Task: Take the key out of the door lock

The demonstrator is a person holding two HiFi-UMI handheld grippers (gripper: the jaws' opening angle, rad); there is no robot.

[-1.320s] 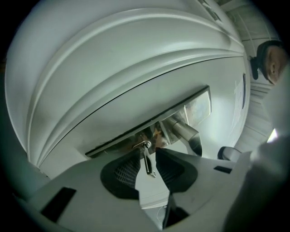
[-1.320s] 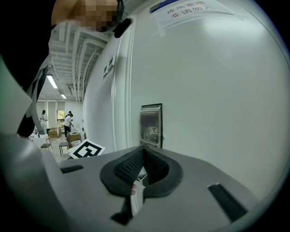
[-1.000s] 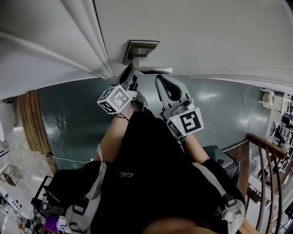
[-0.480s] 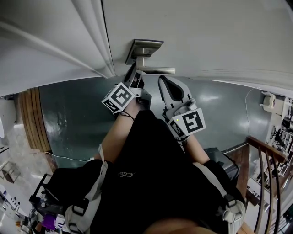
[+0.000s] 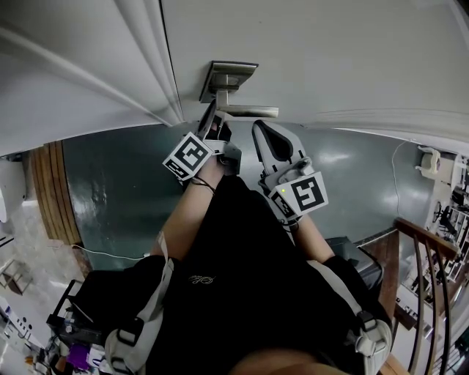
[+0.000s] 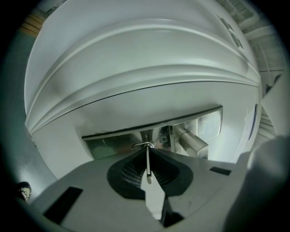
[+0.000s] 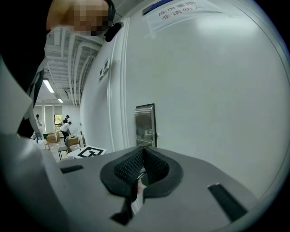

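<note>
Door: a white panelled door (image 5: 330, 58) fills the top of the head view, with a brushed-metal lock plate (image 5: 227, 75) set in it.
Lever handle: the lever handle (image 5: 249, 112) juts from the lock plate and runs to the right in the head view.
Key: the thin metal key (image 6: 147, 164), seen edge-on in the left gripper view, stands out from the lock plate just beside the lever's stem. Its far end touches the plate.
Left hand-held gripper: the left hand-held gripper (image 6: 147, 151) is held level with its nose close up to the lock plate. Its jaws have just been closing, and the dark ribbed pads (image 6: 131, 170) pinch the key between them.
Right hand-held gripper: the right hand-held gripper (image 7: 144, 152) hangs just beside the left one, to the right of the lock plate and short of the door. Its pads are pressed together at the tips.
Marker cubes: the left marker cube (image 5: 192, 155) and the right marker cube (image 5: 304, 194) sit on the person's side of the lock plate, near each other but apart.
Notice: a printed notice (image 7: 181, 11) is fixed to the door above the lock plate.
Background: to the left of the lock plate in the right gripper view, people (image 7: 68, 127) stand in a bright room.
</note>
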